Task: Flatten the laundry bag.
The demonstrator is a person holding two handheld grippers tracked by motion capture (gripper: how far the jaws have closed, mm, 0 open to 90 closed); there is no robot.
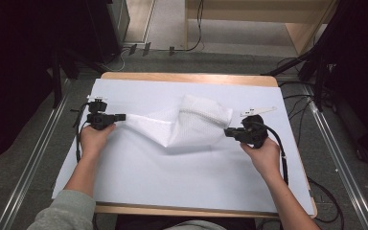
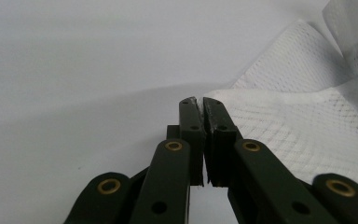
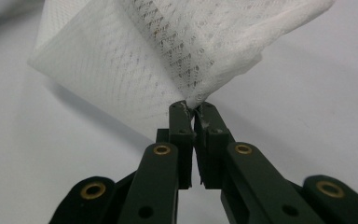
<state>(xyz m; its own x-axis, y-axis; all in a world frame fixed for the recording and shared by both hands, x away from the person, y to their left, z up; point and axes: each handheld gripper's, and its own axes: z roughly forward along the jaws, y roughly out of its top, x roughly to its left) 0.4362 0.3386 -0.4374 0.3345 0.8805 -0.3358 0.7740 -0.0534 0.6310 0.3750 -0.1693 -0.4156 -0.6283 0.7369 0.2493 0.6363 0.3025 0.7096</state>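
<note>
Bare white tabletop [image 1: 172, 177] all round; only mesh cloth [image 1: 191, 124] mid-way btw. tools

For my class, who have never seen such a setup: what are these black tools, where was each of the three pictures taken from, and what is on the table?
A person holds a hand tool with a two-jaw claw in each hand. The high view looks down on the table, covered by a white sheet. The other two pictures come from small cameras riding on each tool, looking along its jaws. A white mesh cloth lies between the tools. The left claw is shut on one corner, the right claw on another, so part of the cloth is lifted off the sheet.
</note>
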